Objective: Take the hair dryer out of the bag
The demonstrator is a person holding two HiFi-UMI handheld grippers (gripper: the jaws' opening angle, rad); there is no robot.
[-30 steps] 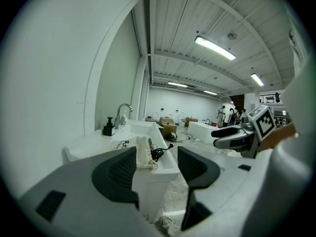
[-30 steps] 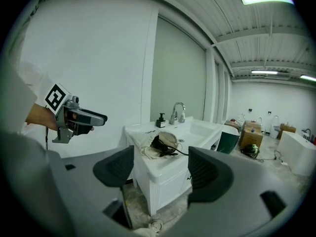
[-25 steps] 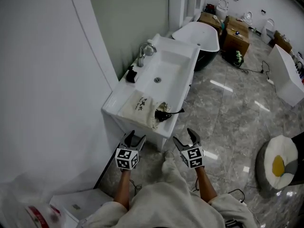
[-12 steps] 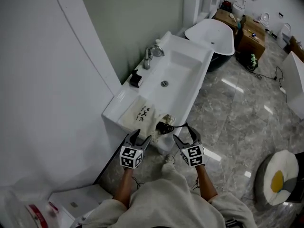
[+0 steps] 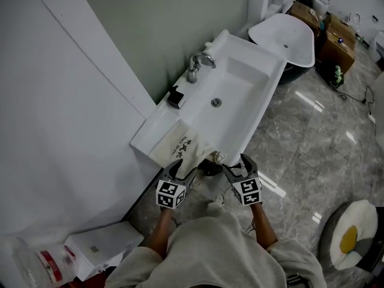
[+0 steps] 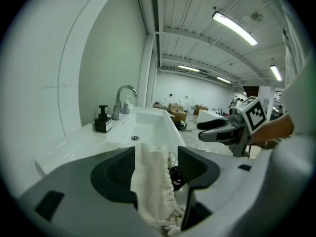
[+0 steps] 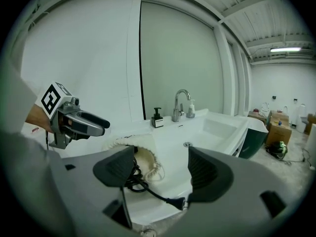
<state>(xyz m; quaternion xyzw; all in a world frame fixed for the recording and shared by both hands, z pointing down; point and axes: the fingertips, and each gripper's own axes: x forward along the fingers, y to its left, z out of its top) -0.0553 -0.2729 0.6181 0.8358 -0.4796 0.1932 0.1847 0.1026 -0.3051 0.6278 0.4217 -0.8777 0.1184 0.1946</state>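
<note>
A cream cloth drawstring bag [image 5: 182,147] lies on the sink counter [image 5: 157,128] near its front edge. Its mouth faces me, and a coiled black cord [image 5: 209,164] spills out of it. The hair dryer's body is hidden inside. My left gripper [image 5: 180,169] is open, and the bag's gathered edge [image 6: 152,181] stands between its jaws. My right gripper [image 5: 236,164] is open beside it, just to the right. In the right gripper view the bag mouth [image 7: 139,156], the cord [image 7: 139,185] and its plug [image 7: 178,201] lie in front of the open right gripper [image 7: 160,158].
A black soap dispenser [image 5: 176,97] and a chrome faucet [image 5: 198,62] stand at the basin's [image 5: 237,86] wall side. A white bathtub [image 5: 287,30] and cardboard boxes [image 5: 337,36] are beyond. A white box [image 5: 99,248] lies on the floor at left.
I have stepped closer to the sink. Both grippers moved forward and up from below the counter edge to the bag's mouth, the left one now around its edge.
</note>
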